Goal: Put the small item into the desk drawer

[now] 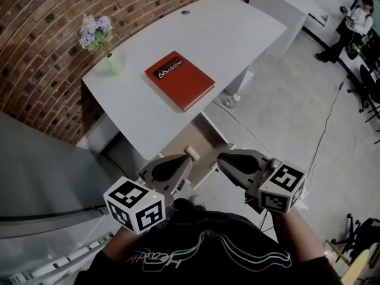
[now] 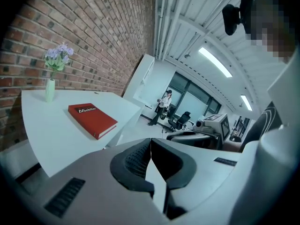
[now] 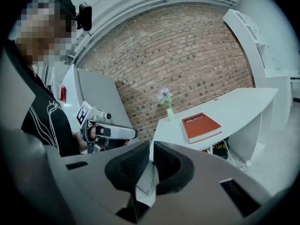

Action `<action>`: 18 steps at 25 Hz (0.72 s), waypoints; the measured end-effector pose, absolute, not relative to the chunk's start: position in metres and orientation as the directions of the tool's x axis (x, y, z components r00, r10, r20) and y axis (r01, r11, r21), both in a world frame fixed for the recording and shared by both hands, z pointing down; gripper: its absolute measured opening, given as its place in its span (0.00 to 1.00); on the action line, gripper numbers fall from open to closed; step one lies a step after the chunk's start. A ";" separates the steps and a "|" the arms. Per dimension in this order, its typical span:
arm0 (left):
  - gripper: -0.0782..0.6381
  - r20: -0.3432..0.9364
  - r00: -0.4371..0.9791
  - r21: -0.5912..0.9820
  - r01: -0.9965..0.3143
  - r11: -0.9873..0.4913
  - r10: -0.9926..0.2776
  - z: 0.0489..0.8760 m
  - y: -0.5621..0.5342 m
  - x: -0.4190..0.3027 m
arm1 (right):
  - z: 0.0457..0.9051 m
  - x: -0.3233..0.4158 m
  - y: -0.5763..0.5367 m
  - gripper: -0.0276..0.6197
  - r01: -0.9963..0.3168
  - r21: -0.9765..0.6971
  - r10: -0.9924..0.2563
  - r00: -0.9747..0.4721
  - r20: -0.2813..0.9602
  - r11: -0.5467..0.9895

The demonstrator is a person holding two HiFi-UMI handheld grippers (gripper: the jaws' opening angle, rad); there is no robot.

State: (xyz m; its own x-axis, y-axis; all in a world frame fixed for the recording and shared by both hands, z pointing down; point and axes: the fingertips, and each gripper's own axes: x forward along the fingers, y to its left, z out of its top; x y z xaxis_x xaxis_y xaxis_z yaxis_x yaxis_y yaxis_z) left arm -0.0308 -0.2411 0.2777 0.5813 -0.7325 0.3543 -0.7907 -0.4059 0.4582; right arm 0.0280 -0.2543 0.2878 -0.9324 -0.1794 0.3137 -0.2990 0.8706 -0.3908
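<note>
While left gripper [image 2: 150,144] and right gripper [image 3: 152,149] are pressed together, empty, slamming the open tan wooden drawer [image 1: 203,135] could jolt its small cream item [image 1: 191,152].

Red brick wall [image 1: 35,52] behind a curved white tabletop [image 1: 237,34], bare grey concrete floor [image 1: 285,117], ceiling strip lights [image 2: 214,62] on, dark office chairs [image 2: 180,121] far off before what looks like full-height glazing [image 2: 199,102].

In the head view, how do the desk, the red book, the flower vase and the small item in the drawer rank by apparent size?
Largest to smallest:
1. desk
2. red book
3. flower vase
4. small item
No two look alike.
</note>
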 end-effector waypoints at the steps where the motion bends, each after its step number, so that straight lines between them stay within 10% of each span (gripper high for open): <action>1: 0.14 0.348 0.583 0.455 -0.789 -0.412 -0.734 0.273 -0.239 -0.029 | 0.285 0.028 -0.251 0.13 -0.296 -0.394 -0.181 -0.936 0.303 0.870; 18: 0.14 0.342 0.571 0.434 -0.800 -0.413 -0.746 0.261 -0.225 -0.020 | 0.265 0.052 -0.248 0.12 -0.358 -0.427 -0.256 -0.926 0.279 0.830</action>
State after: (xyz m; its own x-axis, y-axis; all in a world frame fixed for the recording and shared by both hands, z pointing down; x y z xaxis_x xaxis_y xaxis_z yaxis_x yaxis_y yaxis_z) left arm -0.0198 -0.2249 0.2608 0.5711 -0.7462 0.3422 -0.8003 -0.4133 0.4344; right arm 0.0523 -0.2481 0.2653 -0.9257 -0.2556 0.2788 -0.3580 0.8303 -0.4272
